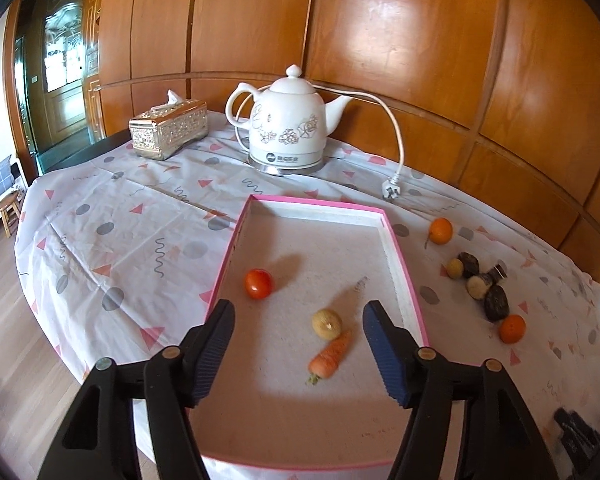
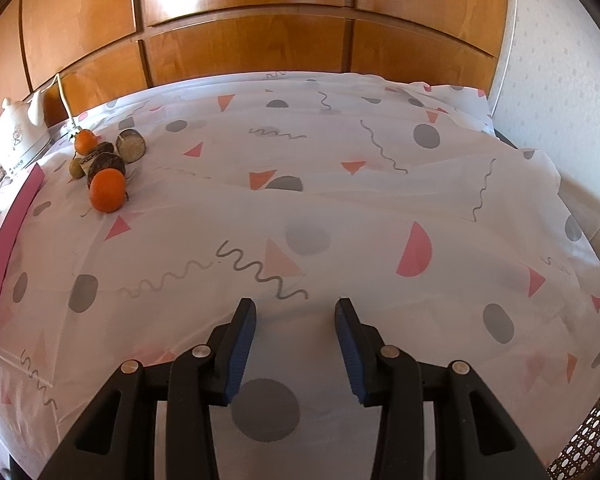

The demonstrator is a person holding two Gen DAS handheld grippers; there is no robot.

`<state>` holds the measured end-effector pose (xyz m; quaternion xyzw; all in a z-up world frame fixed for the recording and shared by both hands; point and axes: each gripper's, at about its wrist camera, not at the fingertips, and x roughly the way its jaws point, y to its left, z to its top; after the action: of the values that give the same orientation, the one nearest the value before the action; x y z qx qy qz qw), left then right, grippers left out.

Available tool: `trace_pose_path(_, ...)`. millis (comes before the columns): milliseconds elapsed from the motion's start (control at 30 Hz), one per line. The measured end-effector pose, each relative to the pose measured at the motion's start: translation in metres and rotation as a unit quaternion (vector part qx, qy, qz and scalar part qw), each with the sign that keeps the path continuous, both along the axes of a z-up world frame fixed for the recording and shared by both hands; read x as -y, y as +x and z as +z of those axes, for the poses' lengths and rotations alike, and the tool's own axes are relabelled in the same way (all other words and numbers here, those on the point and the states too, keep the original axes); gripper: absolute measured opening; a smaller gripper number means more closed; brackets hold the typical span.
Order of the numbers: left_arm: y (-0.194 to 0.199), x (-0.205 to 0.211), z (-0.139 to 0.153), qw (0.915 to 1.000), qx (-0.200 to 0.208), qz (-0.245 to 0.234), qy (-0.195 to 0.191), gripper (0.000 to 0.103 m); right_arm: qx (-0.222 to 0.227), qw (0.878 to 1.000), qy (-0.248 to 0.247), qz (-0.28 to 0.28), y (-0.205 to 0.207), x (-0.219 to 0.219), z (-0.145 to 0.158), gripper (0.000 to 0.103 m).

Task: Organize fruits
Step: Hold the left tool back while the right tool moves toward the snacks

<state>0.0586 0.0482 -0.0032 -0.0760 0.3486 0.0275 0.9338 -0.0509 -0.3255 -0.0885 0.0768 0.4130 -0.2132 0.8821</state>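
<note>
Through the left wrist camera we see our left tongs (image 1: 298, 322) spread wide above the near part of the pink-rimmed tray (image 1: 403, 270), nothing between the pads. Inside the tray lie a tomato (image 1: 259, 283) toward the left wall, a small yellowish round fruit (image 1: 326, 323) nearer us, and a carrot (image 1: 330, 355) touching that fruit on its near side, its thick end pointing near. On the tabletop (image 1: 112, 232) to the right of the tray we see an orange (image 1: 440, 231) farther off, a second orange (image 1: 512, 329) nearer, and between them a cluster of dark and pale round pieces (image 1: 480, 280) that we cannot name. At the far side stand a white kettle (image 1: 286, 124) with its cord and a silver tissue box (image 1: 169, 128) to its left.

Through the right wrist camera we see our right tongs (image 2: 296, 326) partly open and holding nothing, over bare patterned cloth (image 2: 340, 200). Far to the left lie the near orange (image 2: 107, 191), the dark cluster (image 2: 106, 160) behind it and the far orange (image 2: 85, 140) beyond. The tray's pink wall (image 2: 8, 248) runs along the left edge, with the kettle (image 2: 18, 136) at the far left.
</note>
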Motion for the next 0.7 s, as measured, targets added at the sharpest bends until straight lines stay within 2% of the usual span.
trace_pose_path(700, -0.029, 0.013, -0.007, 0.9995, -0.015, -0.027, 0.000, 0.069, 0.001, 0.998, -0.004, 0.057, 0.012, -0.029, 0.003, 0.042)
